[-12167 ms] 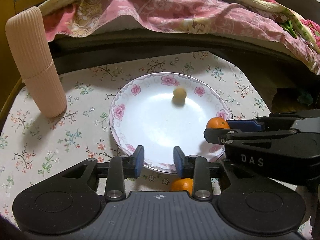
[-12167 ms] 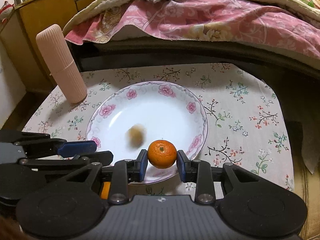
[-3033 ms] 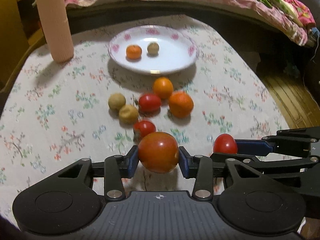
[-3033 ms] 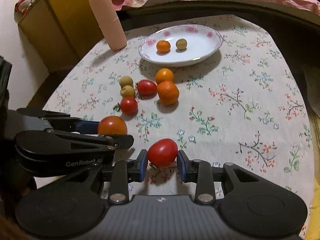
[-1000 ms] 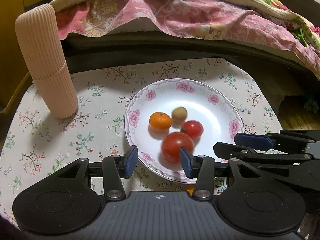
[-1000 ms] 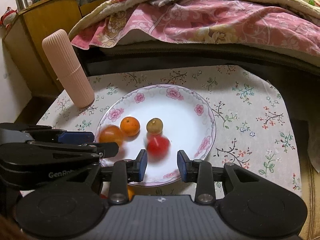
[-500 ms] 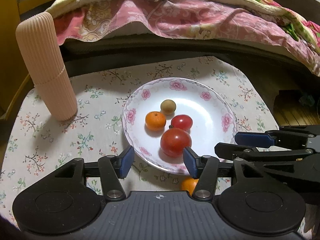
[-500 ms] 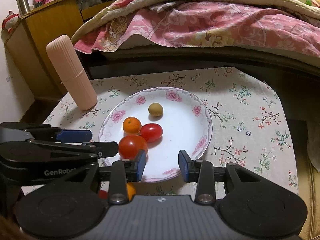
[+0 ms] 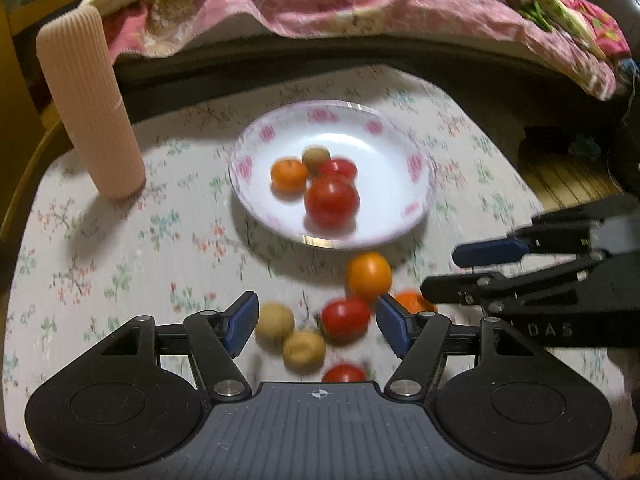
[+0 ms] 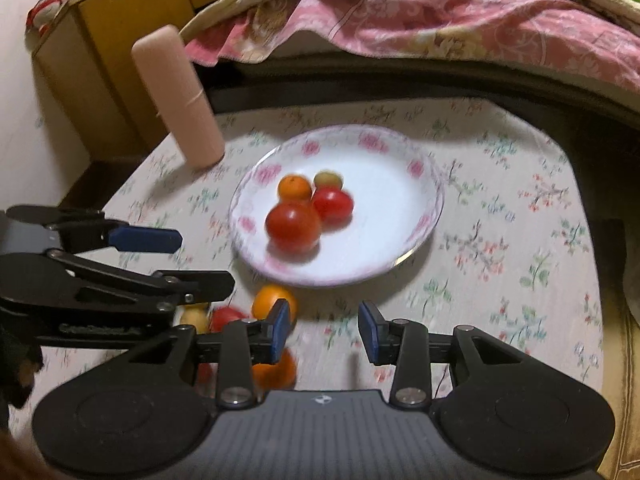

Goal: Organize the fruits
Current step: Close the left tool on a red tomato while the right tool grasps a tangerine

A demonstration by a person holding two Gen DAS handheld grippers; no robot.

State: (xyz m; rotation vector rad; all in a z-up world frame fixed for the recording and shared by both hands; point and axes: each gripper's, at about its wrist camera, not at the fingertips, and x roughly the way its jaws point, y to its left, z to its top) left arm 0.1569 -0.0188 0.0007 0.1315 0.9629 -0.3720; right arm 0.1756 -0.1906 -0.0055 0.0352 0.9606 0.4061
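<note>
A white plate with pink flowers [image 9: 416, 168] [image 10: 436, 200] holds a big tomato [image 9: 331, 202] [image 10: 293, 224], a small tomato [image 9: 338, 168], a small orange [image 9: 289, 175] and a tan round fruit [image 9: 316, 156]. Nearer me, loose on the cloth, lie an orange [image 9: 368, 276], a tomato [image 9: 346, 318] and two tan fruits [image 9: 274, 322]. My left gripper [image 9: 318, 324] hovers over these with its jaws opening; the pads press on nothing. My right gripper [image 10: 324, 330] stands open to its right, with only cloth between its fingers.
A tall pink ribbed cylinder [image 9: 90, 108] [image 10: 176, 96] stands left of the plate. A bed with a pink quilt [image 9: 320, 4] runs along the table's far edge. A yellow cabinet [image 10: 100, 60] is at the left. Another orange [image 10: 276, 372] lies under my right gripper's left finger.
Both grippers have drawn back from the plate towards me. The left jaws have widened and the big tomato stays on the plate. The loose fruits have come into view.
</note>
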